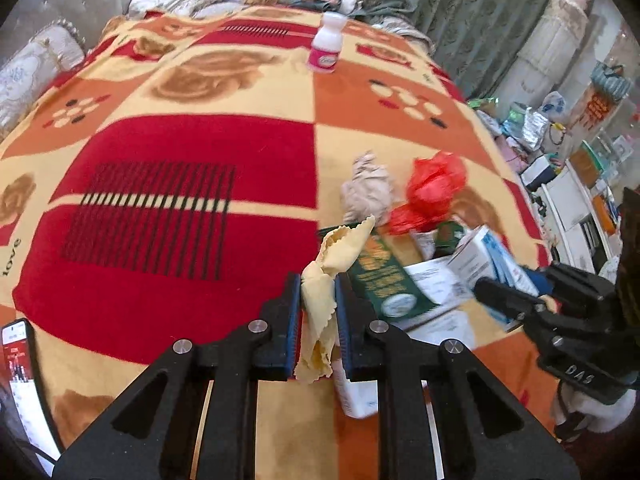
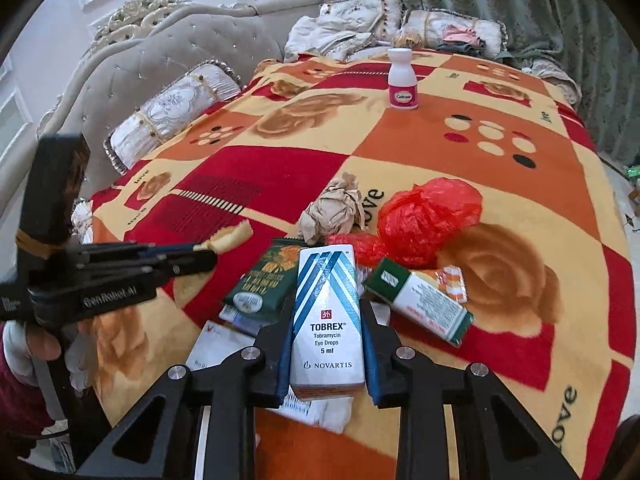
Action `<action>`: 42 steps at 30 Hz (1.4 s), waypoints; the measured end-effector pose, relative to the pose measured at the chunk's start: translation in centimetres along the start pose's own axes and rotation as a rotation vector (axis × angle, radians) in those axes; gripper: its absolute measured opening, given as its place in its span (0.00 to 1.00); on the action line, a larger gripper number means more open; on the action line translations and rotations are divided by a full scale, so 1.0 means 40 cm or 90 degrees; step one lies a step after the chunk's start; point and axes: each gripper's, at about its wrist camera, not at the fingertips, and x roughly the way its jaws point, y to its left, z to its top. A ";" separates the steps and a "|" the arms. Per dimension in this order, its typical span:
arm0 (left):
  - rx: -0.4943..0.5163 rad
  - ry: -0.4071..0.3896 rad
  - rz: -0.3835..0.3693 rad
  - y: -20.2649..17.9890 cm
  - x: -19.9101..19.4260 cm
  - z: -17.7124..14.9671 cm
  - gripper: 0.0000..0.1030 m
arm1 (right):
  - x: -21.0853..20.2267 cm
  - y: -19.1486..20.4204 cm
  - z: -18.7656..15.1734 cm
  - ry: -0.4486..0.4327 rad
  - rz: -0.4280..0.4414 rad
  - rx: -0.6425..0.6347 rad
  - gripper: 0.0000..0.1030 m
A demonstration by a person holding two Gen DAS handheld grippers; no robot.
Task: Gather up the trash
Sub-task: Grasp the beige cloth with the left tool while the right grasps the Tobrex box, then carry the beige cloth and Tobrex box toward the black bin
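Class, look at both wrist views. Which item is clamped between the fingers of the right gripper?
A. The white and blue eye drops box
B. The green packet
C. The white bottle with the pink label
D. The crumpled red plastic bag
A: in the right wrist view the eye drops box stands upright between the two fingers of the right gripper, which press on its sides.

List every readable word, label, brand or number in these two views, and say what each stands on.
"TOBREX", "Tobramycin Eye Drops", "5 ml", "NOVARTIS": eye-drop box held in the right gripper.
"love": blanket, several spots.
"DAS": right gripper's body, seen from the left wrist view.
Pink bottle label: too blurred to read.
Green packet, green-and-white box, left gripper's lettering, phone screen: unreadable.
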 end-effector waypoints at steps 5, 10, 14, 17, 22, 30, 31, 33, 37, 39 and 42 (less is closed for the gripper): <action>0.019 -0.013 -0.005 -0.054 -0.028 -0.008 0.14 | -0.039 0.001 -0.025 -0.013 -0.004 0.007 0.27; 0.039 -0.025 -0.002 -0.107 -0.045 -0.018 0.14 | -0.070 -0.004 -0.047 -0.023 -0.014 0.015 0.27; 0.060 -0.031 -0.001 -0.150 -0.052 -0.023 0.14 | -0.097 -0.009 -0.060 -0.034 -0.024 0.018 0.27; 0.073 -0.033 -0.004 -0.179 -0.053 -0.028 0.14 | -0.114 -0.018 -0.067 -0.041 -0.028 0.023 0.27; 0.085 -0.032 -0.009 -0.218 -0.051 -0.034 0.14 | -0.141 -0.029 -0.085 -0.049 -0.041 0.027 0.27; 0.114 -0.030 -0.021 -0.286 -0.047 -0.044 0.14 | -0.189 -0.066 -0.114 -0.064 -0.060 0.050 0.27; 0.116 -0.029 -0.022 -0.293 -0.045 -0.044 0.14 | -0.193 -0.071 -0.118 -0.065 -0.062 0.053 0.27; 0.123 -0.029 -0.024 -0.309 -0.044 -0.047 0.14 | -0.201 -0.081 -0.123 -0.068 -0.066 0.058 0.27; 0.131 -0.028 -0.028 -0.332 -0.042 -0.047 0.14 | -0.219 -0.098 -0.137 -0.071 -0.073 0.067 0.27; 0.137 -0.027 -0.031 -0.348 -0.040 -0.048 0.14 | -0.227 -0.108 -0.144 -0.073 -0.077 0.072 0.27; 0.143 -0.025 -0.035 -0.367 -0.036 -0.051 0.14 | -0.240 -0.122 -0.154 -0.076 -0.086 0.078 0.27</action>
